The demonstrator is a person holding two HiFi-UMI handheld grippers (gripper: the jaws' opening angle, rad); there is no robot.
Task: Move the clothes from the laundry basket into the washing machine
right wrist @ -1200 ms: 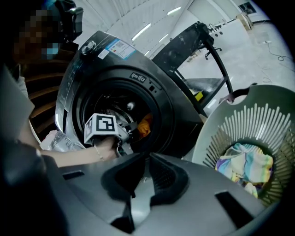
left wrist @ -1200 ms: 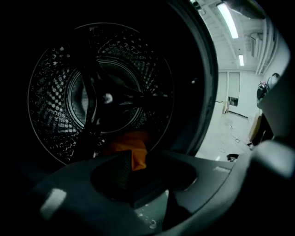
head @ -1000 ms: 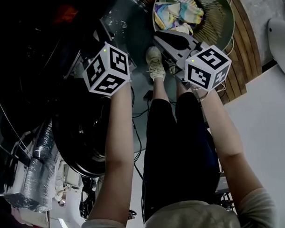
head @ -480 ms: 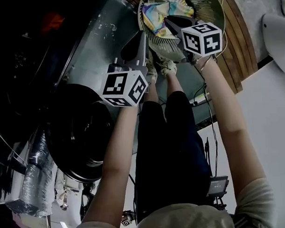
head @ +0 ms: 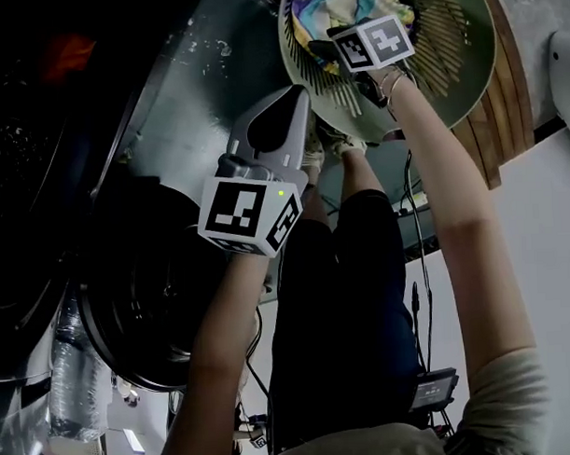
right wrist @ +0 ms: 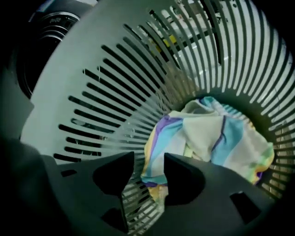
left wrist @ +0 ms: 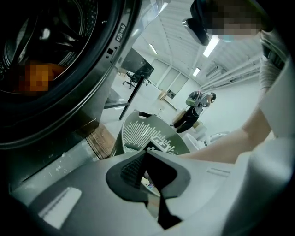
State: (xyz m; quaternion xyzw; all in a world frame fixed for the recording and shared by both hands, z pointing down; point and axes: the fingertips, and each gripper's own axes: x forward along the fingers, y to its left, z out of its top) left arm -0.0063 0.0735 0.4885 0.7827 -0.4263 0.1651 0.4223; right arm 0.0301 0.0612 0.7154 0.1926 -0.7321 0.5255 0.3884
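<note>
A grey-green slatted laundry basket [head: 452,71] [left wrist: 138,131] [right wrist: 115,60] holds a pastel striped cloth [head: 315,11] [right wrist: 207,138]. My right gripper [head: 323,51] [right wrist: 144,168] is down inside the basket. Its jaws have just been opening and stand open, and the cloth's edge shows in the gap with the pads off it. My left gripper [head: 294,96] [left wrist: 146,153] is shut and empty, in front of the washing machine [head: 196,94] and pointing toward the basket. The dark drum opening [left wrist: 46,46] is at the left, with something orange-red [head: 69,52] inside.
The machine's round door [head: 143,301] hangs open at lower left. The person's legs [head: 343,294] and shoes stand between machine and basket. Cables [head: 418,236] lie on the floor, and wooden boards [head: 491,121] lie beside the basket. Another person [left wrist: 196,108] stands far off.
My right gripper dropped into the basket, close to the striped cloth, and its jaws opened. My left gripper drew away from the machine, turned toward the basket and closed.
</note>
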